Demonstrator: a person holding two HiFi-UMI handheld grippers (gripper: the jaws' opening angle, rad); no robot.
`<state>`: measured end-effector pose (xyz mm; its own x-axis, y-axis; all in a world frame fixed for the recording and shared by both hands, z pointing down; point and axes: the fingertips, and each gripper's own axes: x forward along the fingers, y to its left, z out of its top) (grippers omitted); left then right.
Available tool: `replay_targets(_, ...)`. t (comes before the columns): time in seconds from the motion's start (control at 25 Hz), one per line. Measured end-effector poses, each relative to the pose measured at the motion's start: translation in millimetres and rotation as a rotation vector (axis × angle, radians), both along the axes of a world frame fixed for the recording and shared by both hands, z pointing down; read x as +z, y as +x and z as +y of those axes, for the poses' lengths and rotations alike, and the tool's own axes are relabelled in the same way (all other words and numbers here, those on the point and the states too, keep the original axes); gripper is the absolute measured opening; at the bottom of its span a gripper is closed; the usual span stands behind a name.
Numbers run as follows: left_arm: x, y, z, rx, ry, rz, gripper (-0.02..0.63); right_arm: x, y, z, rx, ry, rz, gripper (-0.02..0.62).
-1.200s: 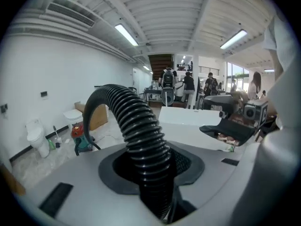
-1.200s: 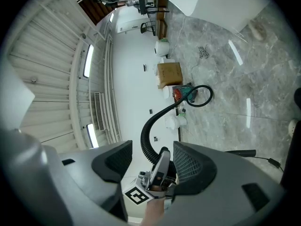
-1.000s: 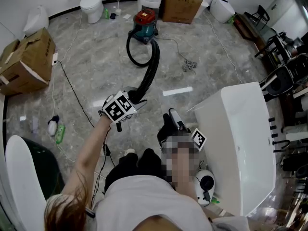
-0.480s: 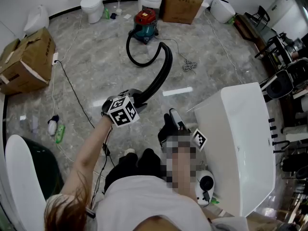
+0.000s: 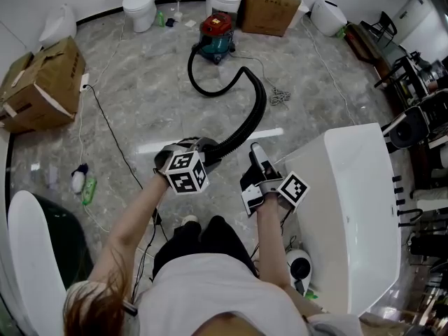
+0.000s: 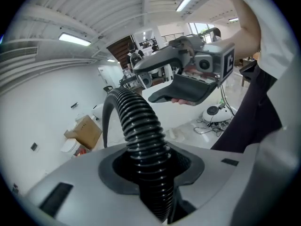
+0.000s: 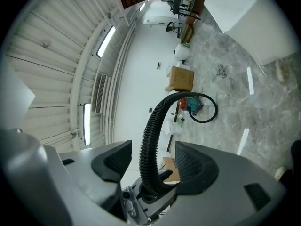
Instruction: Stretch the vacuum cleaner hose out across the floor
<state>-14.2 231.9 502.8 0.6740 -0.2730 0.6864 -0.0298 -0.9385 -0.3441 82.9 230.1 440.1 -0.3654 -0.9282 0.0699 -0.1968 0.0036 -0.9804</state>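
Tub (image 5: pixel 350 187) stands close right, cardboard box (image 5: pixel 42 82) left. Hose (image 5: pixel 260 110) arcs off the floor (image 5: pixel 140 96) from vacuum cleaner (image 5: pixel 215 32) to left claw (image 5: pixel 201 149), clenched on it, angled down; right claw (image 5: pixel 257 158) alongside, released.

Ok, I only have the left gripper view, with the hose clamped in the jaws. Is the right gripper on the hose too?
Observer: No. The right gripper is open and empty, beside the hose, apart from it.
Operator: How much slack is left at the far end?
Observer: Plenty: the hose curls in a loop on the floor by the red vacuum cleaner, then arches up to the left gripper.
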Motion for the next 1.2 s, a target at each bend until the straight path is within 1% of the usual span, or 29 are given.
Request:
replay_targets(0.12,1.1,0.1,8.4,0.026,0.022,-0.018,0.144,0.7,-4.0,-12.8,-0.012,-0.021,-0.024,0.275)
replay_targets(0.28,6.7,1.2,18.8,0.066,0.059,-0.049,0.144,6.9,-11.4,-29.2,-0.029,-0.051,-0.019,0.275)
replay_targets(0.4,10.3,5.8,29.9,0.091,0.071,-0.063,0.144,19.2,-8.8,-31.6,-0.017,-0.090,-0.071,0.273)
replay_targets(0.56,11.6,4.1,31.6,0.102,0.077,-0.071,0.144,20.2,-10.1,-29.5,0.008,-0.110,-0.112,0.272)
replay_targets(0.6,11.3,3.7,30.6,0.104,0.082,-0.075,0.144,21.8,-9.6,-28.9,0.014,-0.120,-0.118,0.264)
replay_targets(0.64,11.0,3.6,29.6,0.106,0.088,-0.079,0.144,23.6,-8.8,-28.4,0.021,-0.130,-0.127,0.217)
replay_targets(0.68,11.0,3.9,28.9,0.108,0.094,-0.085,0.144,24.6,-8.2,-28.1,0.028,-0.136,-0.141,0.195)
replay_targets(0.72,11.6,4.3,28.4,0.110,0.101,-0.092,0.144,25.0,-7.4,-27.8,0.034,-0.137,-0.156,0.189)
replay_targets(0.84,15.8,6.5,29.0,0.119,0.112,-0.120,0.146,25.5,-3.7,-26.3,0.052,-0.137,-0.171,0.181)
replay_targets(1.04,18.2,6.7,30.5,0.130,0.098,-0.112,0.165,26.6,-3.5,-26.6,0.068,-0.140,-0.176,0.176)
replay_targets(1.2,18.2,6.5,33.6,0.132,0.094,-0.128,0.180,29.1,-2.9,-25.6,0.075,-0.151,-0.189,0.176)
